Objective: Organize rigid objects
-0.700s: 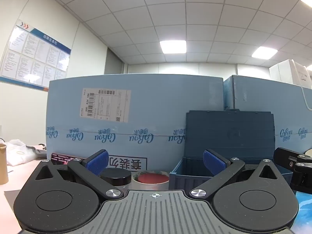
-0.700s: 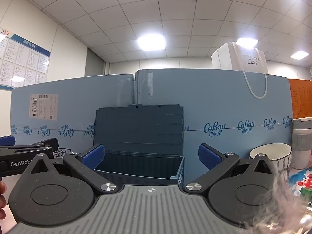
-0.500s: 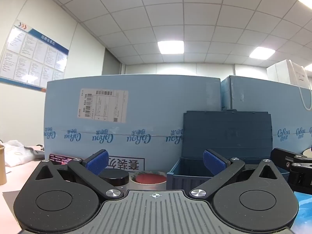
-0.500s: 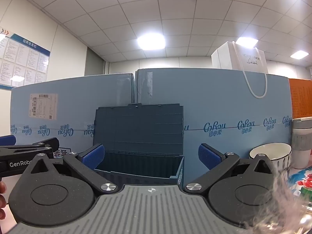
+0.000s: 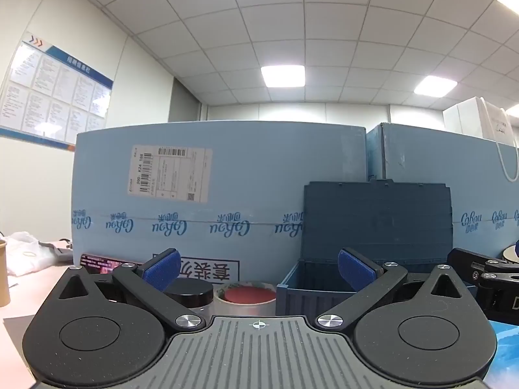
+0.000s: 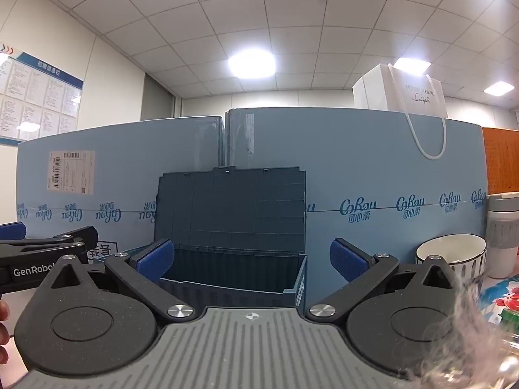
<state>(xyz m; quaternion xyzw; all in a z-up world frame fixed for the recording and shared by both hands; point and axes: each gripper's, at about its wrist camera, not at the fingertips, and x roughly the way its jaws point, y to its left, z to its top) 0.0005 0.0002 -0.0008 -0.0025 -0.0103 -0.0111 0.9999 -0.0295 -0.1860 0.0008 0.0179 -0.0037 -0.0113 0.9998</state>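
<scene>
Nearest, the left gripper [image 5: 259,269] and the right gripper [image 6: 252,259] are both spread wide with nothing between their blue pads. Just beyond the left one stand a black-lidded jar [image 5: 189,291] and a tape roll [image 5: 246,296], side by side. Right of these is the dark blue storage box [image 6: 233,272], its lid upright against the far light blue cartons [image 5: 227,194].

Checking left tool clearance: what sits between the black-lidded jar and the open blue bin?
In the left wrist view, a tape roll with a red centre sits between the black-lidded jar and the blue bin.
</scene>
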